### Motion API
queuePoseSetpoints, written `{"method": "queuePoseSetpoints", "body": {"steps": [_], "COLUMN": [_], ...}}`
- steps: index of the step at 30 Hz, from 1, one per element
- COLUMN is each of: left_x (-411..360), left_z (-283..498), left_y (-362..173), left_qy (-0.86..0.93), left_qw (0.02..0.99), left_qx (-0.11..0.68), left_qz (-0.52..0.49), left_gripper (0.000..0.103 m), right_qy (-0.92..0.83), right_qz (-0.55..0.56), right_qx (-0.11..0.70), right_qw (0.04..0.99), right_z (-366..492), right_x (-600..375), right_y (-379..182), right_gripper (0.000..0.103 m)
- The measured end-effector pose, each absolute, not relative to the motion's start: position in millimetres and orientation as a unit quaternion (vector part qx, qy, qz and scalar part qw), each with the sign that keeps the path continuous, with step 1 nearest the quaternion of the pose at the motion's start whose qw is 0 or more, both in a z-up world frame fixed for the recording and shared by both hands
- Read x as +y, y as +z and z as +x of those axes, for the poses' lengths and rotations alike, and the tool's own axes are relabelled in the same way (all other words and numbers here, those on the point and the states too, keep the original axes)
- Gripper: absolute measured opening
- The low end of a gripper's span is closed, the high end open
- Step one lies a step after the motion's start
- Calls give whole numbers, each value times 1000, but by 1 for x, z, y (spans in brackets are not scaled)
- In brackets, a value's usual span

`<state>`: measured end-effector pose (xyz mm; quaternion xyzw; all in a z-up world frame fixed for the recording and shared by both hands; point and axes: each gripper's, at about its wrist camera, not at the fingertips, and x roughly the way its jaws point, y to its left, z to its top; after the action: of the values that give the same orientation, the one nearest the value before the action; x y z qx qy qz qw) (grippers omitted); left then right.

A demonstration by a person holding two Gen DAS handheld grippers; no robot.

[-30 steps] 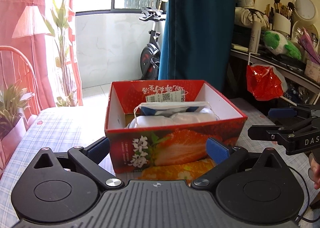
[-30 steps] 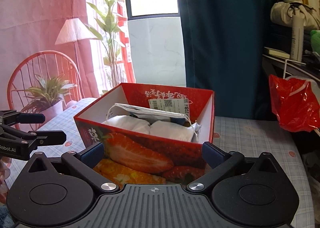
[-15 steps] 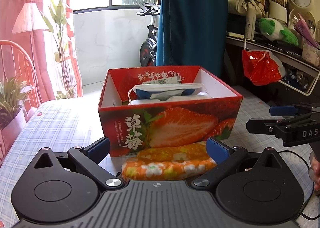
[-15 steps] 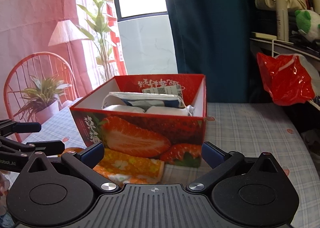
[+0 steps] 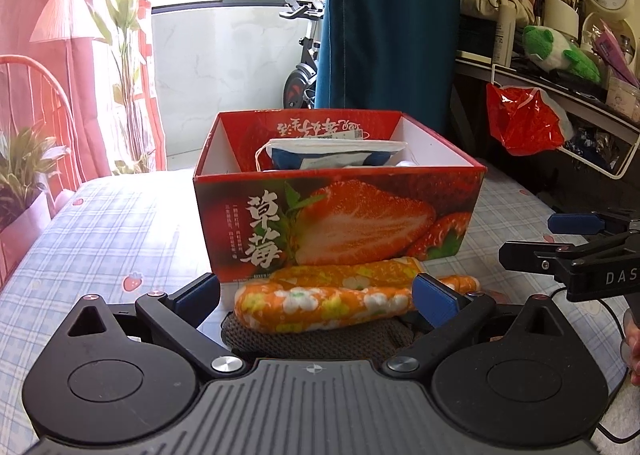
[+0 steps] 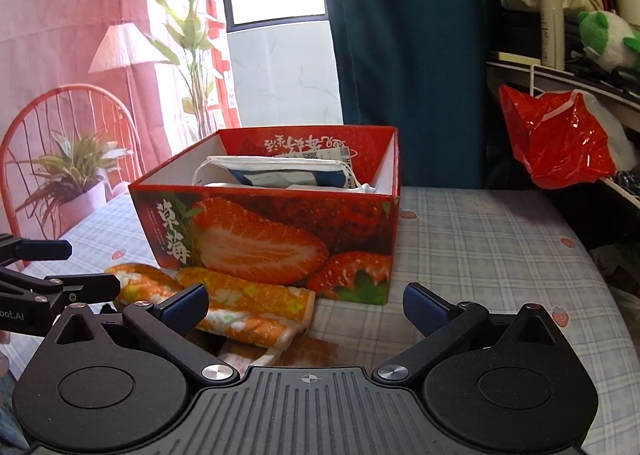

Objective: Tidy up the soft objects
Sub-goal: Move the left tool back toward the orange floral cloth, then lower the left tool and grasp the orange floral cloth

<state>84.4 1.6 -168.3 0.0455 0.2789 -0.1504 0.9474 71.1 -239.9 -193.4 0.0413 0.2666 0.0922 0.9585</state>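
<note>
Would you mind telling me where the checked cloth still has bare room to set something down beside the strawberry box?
Bare cloth lies right of the strawberry box, toward the red bag, and left of it toward the potted plant. In front of the box it is crowded: the orange floral cloth and a grey knit item lie there, between the left gripper's open fingers.

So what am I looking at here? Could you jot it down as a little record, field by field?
Surface: checked cloth with strawberry print
Container: strawberry box, open top
In the box: white and blue soft packs
In front of the box: orange floral cloth, lying on a grey knit item
Left gripper: open, fingers either side of the floral cloth, not closed on it
Right gripper: open, holding nothing
Background: red plastic bag, green and white plush toy
</note>
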Motion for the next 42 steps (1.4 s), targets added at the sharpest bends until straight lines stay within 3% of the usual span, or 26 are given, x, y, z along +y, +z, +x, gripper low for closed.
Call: {"method": "queuePoseSetpoints", "body": {"steps": [22,34,37,42], "left_x": [6,8,13,23], "left_z": [77,83,90,112], "left_y": [-182,-181,-180,-179], "left_qy": [-152,-164,-165,-167], "left_qw": [940,936,934,929], "left_qx": [304,310,316,331], "left_qz": [21,8,3,-25], "left_gripper": [102,94,93,78], "right_qy": [84,96,106,131], "right_qz": [37,43,24,18], "right_qx": [276,282,283,298], "right_qw": [957,954,953,945], "right_z": [62,65,70,90], "right_x": [-242,-243,-238,-232], "right_y": [-209,-213,-212,-212], "right_gripper": [103,102,97,84]}}
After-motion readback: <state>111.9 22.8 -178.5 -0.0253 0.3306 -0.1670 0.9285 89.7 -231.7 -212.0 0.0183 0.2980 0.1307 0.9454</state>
